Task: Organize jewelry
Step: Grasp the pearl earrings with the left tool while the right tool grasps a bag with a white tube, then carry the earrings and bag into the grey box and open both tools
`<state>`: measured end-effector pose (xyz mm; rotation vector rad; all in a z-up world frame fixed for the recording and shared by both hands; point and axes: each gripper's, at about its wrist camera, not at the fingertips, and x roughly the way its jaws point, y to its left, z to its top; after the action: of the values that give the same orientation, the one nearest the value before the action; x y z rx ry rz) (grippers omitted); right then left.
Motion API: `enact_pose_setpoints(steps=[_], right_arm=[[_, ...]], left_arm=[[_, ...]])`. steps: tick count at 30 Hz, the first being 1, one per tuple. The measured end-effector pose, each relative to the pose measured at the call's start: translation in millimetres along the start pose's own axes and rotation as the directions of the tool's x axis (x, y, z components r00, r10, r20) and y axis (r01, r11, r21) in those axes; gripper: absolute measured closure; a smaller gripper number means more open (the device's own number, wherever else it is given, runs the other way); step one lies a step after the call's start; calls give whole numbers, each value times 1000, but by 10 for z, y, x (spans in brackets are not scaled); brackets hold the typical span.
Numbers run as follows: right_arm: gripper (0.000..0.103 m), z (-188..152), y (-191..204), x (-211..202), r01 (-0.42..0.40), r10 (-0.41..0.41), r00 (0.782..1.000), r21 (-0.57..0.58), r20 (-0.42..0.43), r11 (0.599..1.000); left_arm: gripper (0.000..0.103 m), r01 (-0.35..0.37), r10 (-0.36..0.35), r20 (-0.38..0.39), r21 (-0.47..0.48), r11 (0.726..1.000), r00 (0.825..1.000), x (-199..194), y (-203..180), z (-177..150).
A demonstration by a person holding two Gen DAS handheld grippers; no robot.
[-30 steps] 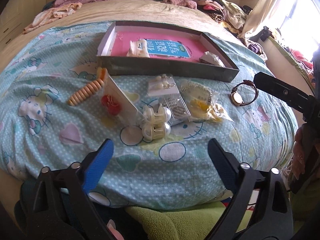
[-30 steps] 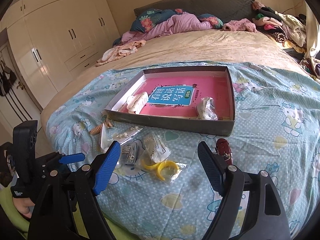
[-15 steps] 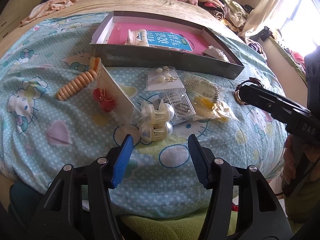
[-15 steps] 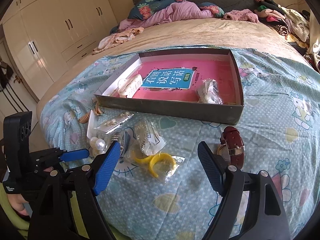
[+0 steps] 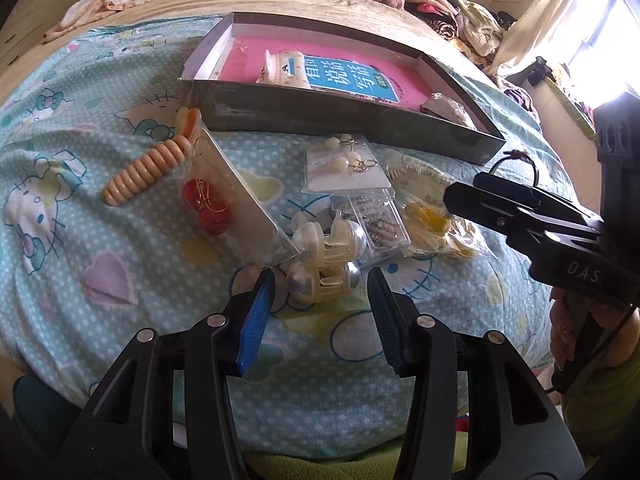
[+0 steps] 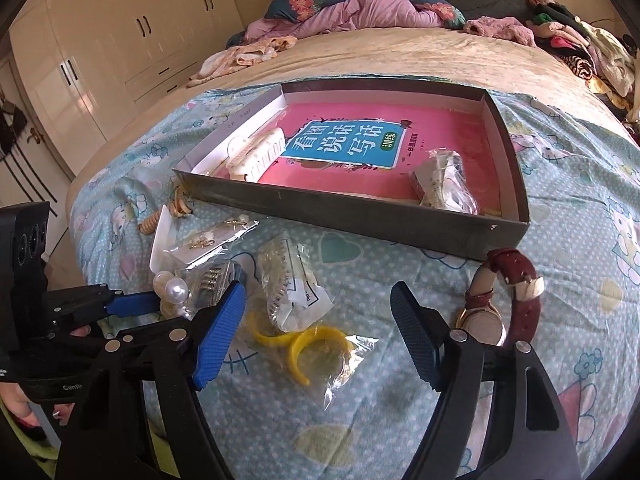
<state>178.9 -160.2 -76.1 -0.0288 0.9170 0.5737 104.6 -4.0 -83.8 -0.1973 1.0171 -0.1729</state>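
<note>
Spreading under everything is the bed cover (image 5: 100,240), soft and uneven. On it, at the far side, sits the box (image 5: 340,124), where a white hair clip (image 5: 286,70) and one small bag already lie; the rest of the jewelry lies loose on the cover in front of it.

Next in size: the watch (image 6: 504,300), on the cover just beside my right gripper (image 6: 316,328). Then the bag with yellow rings (image 6: 312,340), lying between my right jaws, which are closing but not yet touching it.

Smaller: the card of red earrings (image 5: 216,196), overlapping the pearl clips (image 5: 324,256).

My left gripper (image 5: 320,300) has its jaws closing on either side of the nearer pearl clip; the pads do not yet press on it.

Hazards, as I judge them:
1. The pearls are round and glossy; a pinch on them could squirt the clip out.
2. The card's corner sits beside my left pad and could get caught.
3. The bag's film may slip, dropping the rings.
</note>
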Motion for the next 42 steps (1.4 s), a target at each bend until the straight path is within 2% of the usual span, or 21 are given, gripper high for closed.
enact_pose_setpoints(steps=[7, 8, 10, 12, 13, 16, 17, 18, 31, 42], right_arm=[[49, 62, 7, 241, -47, 47, 998, -13, -44, 999], [56, 62, 31, 282, -64, 62, 997, -24, -54, 998], [60, 58, 72, 339, -71, 68, 995, -43, -66, 997], [72, 57, 97, 355, -78, 75, 996, -54, -54, 996], [75, 59, 100, 355, -87, 84, 995, -51, -50, 995], [75, 65, 87, 325, -93, 91, 995, -40, -34, 995], [75, 59, 88, 301, -90, 89, 996, -40, -24, 995], [75, 53, 87, 270, -89, 88, 996, -38, -14, 995], [75, -33, -23, -321, -86, 83, 992, 25, 97, 996], [75, -7, -25, -628, -79, 73, 984, 30, 162, 996]], left_arm=[[62, -5, 5, -1, -10, 1000, 1000, 27, 38, 24], [62, -5, 5, -2, -11, 1000, 1000, 33, 40, 27], [62, -6, 6, -2, -10, 1000, 1000, 45, 40, 34], [62, -6, 6, -4, -11, 1000, 1000, 50, 35, 31], [62, -4, 4, -3, -12, 1000, 1000, 50, 37, 31], [64, 0, 0, -1, -10, 1000, 1000, 61, 40, 38], [66, 5, -5, -1, -8, 1000, 1000, 63, 41, 37], [73, 11, -11, 0, -8, 1000, 1000, 64, 40, 39], [73, 38, -40, 65, 23, 999, 997, -237, -41, -25], [73, 55, -57, 142, 15, 998, 988, -558, -54, 7]])
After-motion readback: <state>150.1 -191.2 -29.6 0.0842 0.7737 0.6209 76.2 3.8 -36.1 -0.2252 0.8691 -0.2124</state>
